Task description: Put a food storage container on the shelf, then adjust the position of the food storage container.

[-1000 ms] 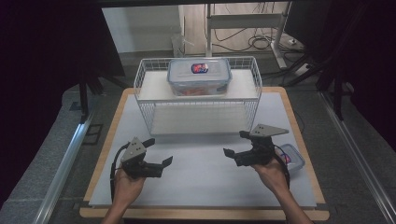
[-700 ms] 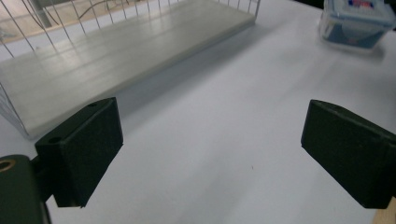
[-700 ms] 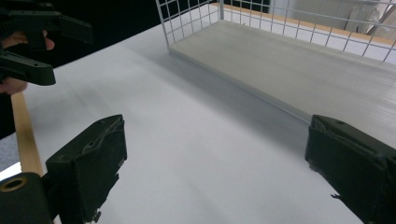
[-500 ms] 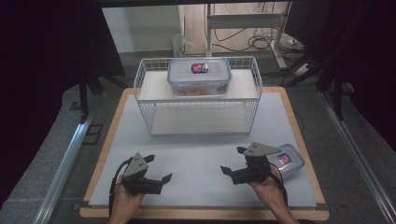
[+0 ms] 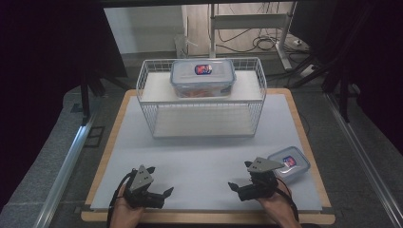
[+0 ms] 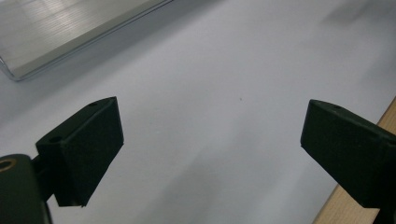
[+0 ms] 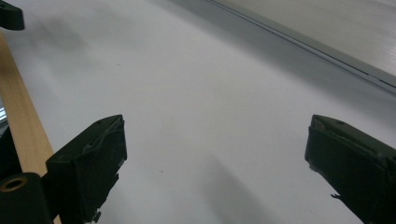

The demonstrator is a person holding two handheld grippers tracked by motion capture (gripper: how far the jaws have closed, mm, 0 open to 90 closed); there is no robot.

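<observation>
Both grippers stand spread wide with nothing between their jaws: the left gripper (image 5: 161,194) and right gripper (image 5: 241,178) hang low over the white mat (image 5: 199,156), while the small lidded container (image 5: 288,163) lies just beside the right one.

L gripper (image 5: 159,186) & R gripper (image 5: 241,175): jaws apart.

A small clear lidded box (image 5: 288,163) with a blue label lies flat near the table's right edge.
</observation>
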